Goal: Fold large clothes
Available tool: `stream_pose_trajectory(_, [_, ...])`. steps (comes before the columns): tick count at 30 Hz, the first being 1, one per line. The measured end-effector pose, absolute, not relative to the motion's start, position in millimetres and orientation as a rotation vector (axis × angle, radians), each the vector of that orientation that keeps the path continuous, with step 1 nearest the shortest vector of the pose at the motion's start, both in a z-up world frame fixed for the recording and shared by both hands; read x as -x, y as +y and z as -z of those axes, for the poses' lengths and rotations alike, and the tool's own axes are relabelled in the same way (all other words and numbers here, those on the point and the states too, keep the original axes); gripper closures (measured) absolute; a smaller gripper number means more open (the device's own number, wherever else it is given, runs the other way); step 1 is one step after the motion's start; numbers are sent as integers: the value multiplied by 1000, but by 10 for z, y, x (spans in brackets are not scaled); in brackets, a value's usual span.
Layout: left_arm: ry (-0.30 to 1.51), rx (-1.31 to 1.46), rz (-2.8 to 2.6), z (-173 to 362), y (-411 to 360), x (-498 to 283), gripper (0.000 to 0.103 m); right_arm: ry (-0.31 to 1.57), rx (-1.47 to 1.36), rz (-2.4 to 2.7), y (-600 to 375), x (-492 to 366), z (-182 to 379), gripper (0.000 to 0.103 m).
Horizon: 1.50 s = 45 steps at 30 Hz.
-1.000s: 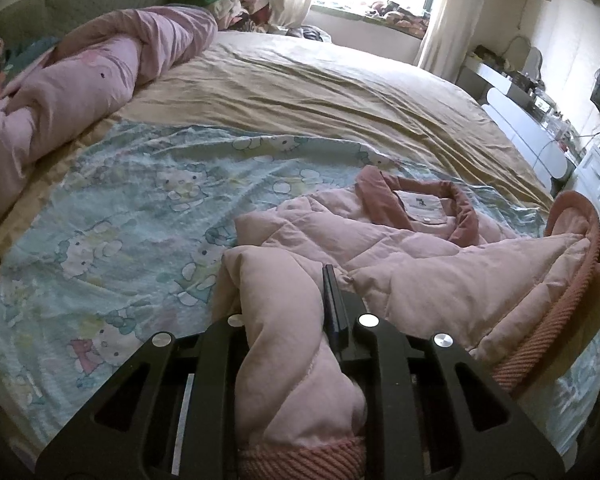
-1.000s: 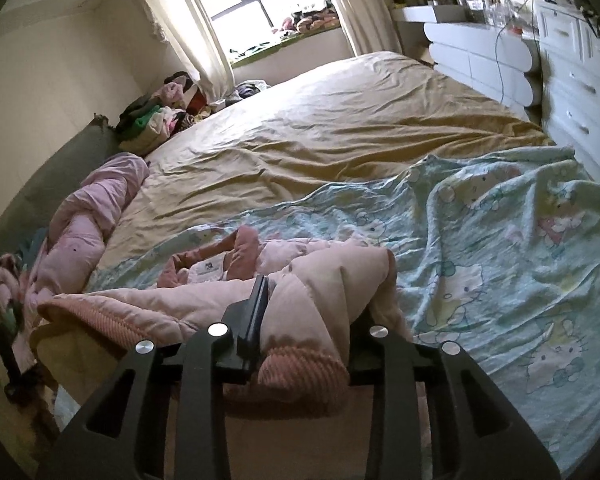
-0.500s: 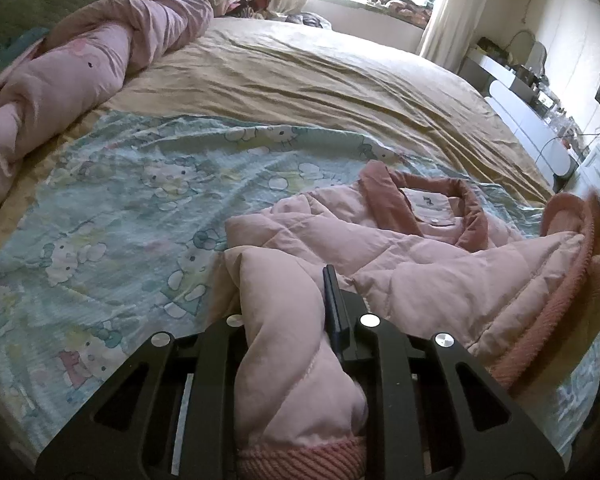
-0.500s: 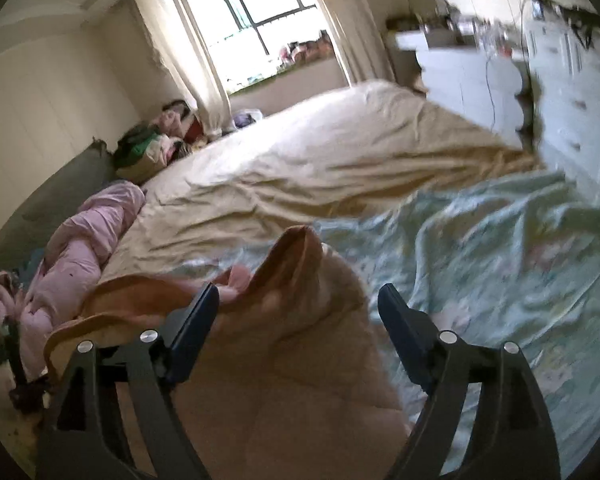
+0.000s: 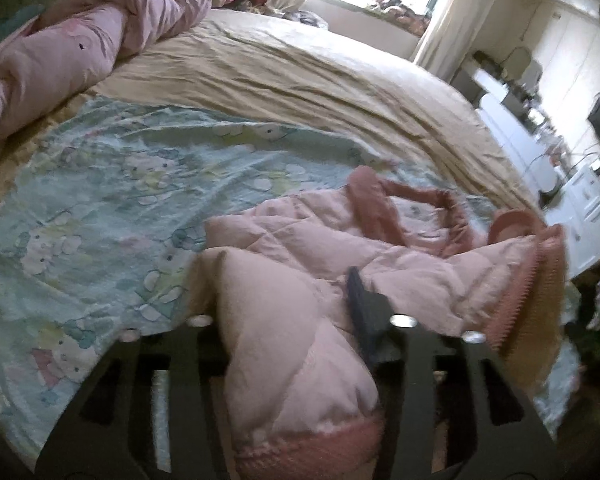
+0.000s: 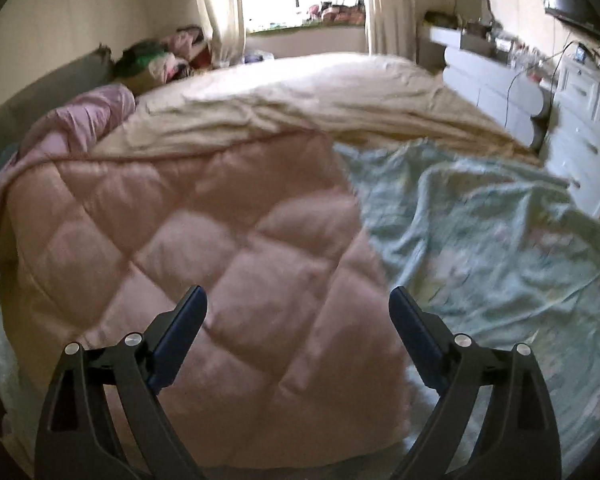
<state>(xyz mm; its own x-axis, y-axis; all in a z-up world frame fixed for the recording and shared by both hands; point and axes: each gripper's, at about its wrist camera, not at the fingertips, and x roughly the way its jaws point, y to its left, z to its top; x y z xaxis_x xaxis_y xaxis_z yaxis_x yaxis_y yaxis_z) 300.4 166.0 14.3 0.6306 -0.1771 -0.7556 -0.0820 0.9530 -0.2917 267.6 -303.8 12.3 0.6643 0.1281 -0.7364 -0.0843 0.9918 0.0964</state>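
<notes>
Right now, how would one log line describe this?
left gripper: shut on pink jacket | right gripper: open above jacket | jacket on patterned sheet

Pink quilted jacket [image 5: 300, 320], seemingly half-folded, on bed.

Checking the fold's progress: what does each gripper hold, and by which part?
The left gripper is shut on the quilted pink padded jacket, pinching a bunched fold near its ribbed hem. The right gripper is open, holding nothing.
</notes>
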Motion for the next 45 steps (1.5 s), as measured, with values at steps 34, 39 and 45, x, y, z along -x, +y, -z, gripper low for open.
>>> stream_pose_trajectory(34, [733,86,-63,-561,1363,-2381,9,747,-23,-103,-3071,-2610,-434,5])
stream_pose_trajectory(39, [829,112,-105,-52,1616,-2419,9,774,-39,-70,-3182,-2762,-361,5])
stream_pose_trajectory(45, [905,172,-85,329,1787,-2433,9,837,-55,-55,-3225,-3012,-124,5])
